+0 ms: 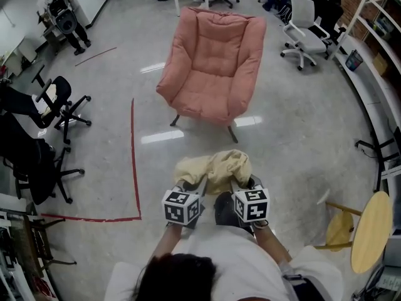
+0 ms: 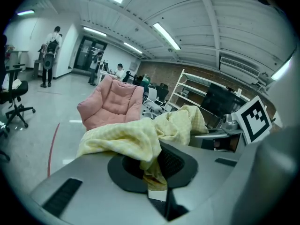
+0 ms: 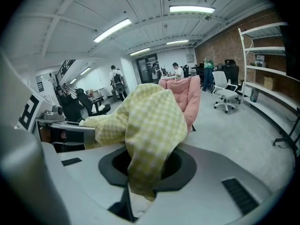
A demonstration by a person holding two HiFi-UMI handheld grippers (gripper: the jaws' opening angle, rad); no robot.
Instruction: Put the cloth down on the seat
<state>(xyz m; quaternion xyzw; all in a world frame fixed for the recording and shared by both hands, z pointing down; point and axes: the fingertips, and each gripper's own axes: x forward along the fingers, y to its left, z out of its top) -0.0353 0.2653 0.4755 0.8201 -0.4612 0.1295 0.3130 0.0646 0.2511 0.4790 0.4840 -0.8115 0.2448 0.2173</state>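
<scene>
A pale yellow checked cloth [image 1: 213,168] hangs bunched between my two grippers, close in front of the person. My left gripper [image 1: 190,190] is shut on one end of the cloth [image 2: 136,139]. My right gripper [image 1: 241,187] is shut on the other end of the cloth [image 3: 150,125]. The pink armchair [image 1: 213,64] stands farther ahead on the grey floor, its seat [image 1: 203,99] bare. In the left gripper view the armchair [image 2: 112,102] shows behind the cloth; in the right gripper view the armchair [image 3: 190,95] is partly hidden by it.
Black office chairs [image 1: 37,130] stand at the left beside a red floor line [image 1: 133,162]. A white office chair [image 1: 304,30] is at the back right, a round wooden side table [image 1: 369,231] near right. A person [image 1: 59,14] stands far left.
</scene>
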